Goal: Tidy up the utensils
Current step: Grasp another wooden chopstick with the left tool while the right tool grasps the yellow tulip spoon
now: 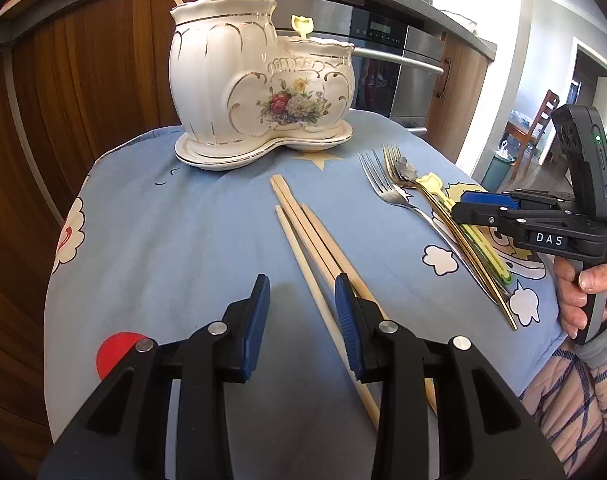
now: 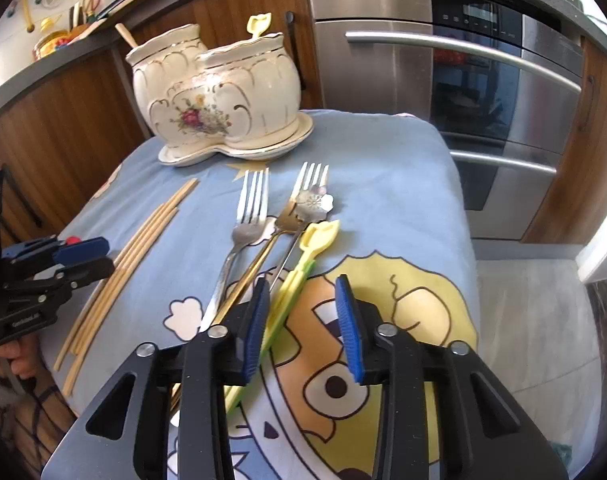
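A white floral two-pot ceramic holder (image 1: pixel 259 84) (image 2: pixel 219 96) stands at the far end of the blue cloth, with a wooden stick and a yellow utensil in it. Several wooden chopsticks (image 1: pixel 315 252) (image 2: pixel 119 272) lie mid-cloth. A silver fork (image 2: pixel 243 236), a gold fork (image 2: pixel 287 216), a flower-head spoon (image 2: pixel 313 202) and yellow-green plastic utensils (image 2: pixel 303 264) lie in a pile, which also shows in the left wrist view (image 1: pixel 443 220). My left gripper (image 1: pixel 303 320) is open and empty beside the chopsticks. My right gripper (image 2: pixel 303 320) is open and empty just above the plastic utensils.
The blue cartoon cloth (image 1: pixel 183 240) covers a small table that drops off on all sides. Wooden cabinets (image 1: pixel 83 92) and a steel oven (image 2: pixel 483 92) stand close behind. A countertop with clutter (image 2: pixel 63 20) runs above.
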